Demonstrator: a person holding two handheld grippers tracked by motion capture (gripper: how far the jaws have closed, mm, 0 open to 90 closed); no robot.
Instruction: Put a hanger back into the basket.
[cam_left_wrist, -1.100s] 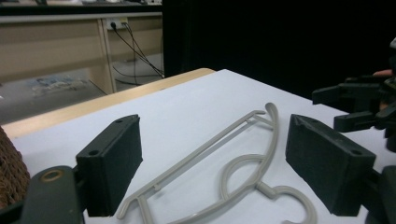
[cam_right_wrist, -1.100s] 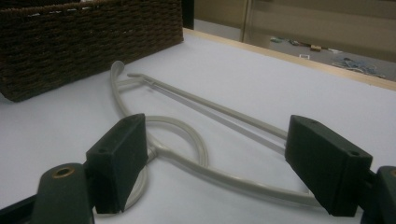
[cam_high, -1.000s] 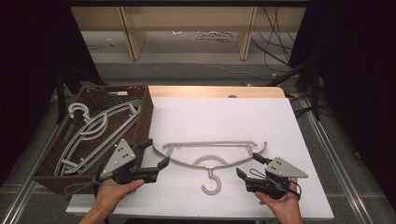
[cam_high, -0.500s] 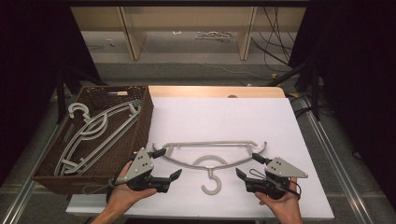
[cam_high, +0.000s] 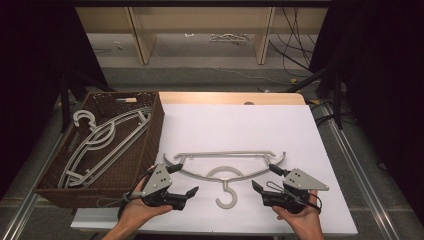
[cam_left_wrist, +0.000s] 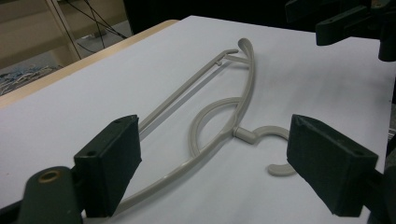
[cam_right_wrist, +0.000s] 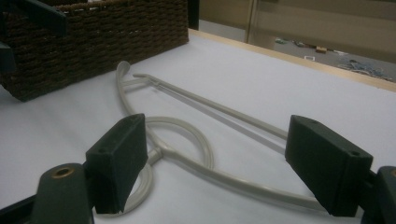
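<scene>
A pale grey plastic hanger (cam_high: 225, 154) lies flat on the white table (cam_high: 240, 125), hook toward the person. My left gripper (cam_high: 187, 179) sits open at the hanger's left end, just off the arm. My right gripper (cam_high: 263, 176) rests open beside its right end. In the left gripper view the hanger (cam_left_wrist: 243, 133) runs between the spread black jaws of my left gripper (cam_left_wrist: 215, 168), touching neither. In the right gripper view the hanger (cam_right_wrist: 219, 110) lies on the table ahead of my right gripper (cam_right_wrist: 219, 163), whose jaws hold nothing.
A brown wicker basket (cam_high: 150, 145) stands at the table's left edge with grey hangers (cam_high: 107, 132) lying in it. Its woven wall (cam_right_wrist: 93, 42) rises beyond the hanger in the right gripper view. A wooden strip (cam_high: 230, 98) borders the table's far side.
My left gripper has moved right and toward the person, from beside the basket's front corner to the hanger's left end. The right gripper and the hanger have stayed put.
</scene>
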